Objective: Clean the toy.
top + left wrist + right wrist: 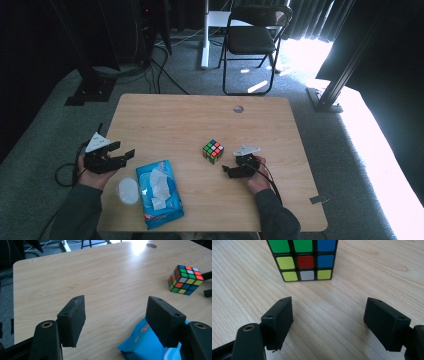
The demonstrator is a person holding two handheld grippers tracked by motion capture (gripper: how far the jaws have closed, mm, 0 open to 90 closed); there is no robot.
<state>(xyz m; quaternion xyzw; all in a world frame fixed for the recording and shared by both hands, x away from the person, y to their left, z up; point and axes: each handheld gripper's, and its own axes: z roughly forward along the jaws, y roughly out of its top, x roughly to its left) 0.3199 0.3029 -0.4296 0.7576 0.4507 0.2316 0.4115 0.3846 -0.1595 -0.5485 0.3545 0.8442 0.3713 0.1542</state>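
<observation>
A scrambled colour cube (213, 151) stands on the wooden table (180, 120), a little right of its middle. My right gripper (228, 168) rests low just right of the cube and points at it. In the right gripper view its jaws (329, 302) stand open with bare wood between them, and the cube (303, 260) is just ahead, untouched. My left gripper (124, 149) hangs over the table's left side, open and empty. In the left gripper view its jaws (115, 300) frame bare table, with the cube (186, 280) far off to the right.
A blue pack of wipes (159, 192) lies near the front edge between my hands, with a white round lid (127, 190) to its left. The pack (140, 342) also lies under the left gripper's right jaw. A cable hole (238, 108) sits near the far edge. A folding chair (255, 35) stands beyond.
</observation>
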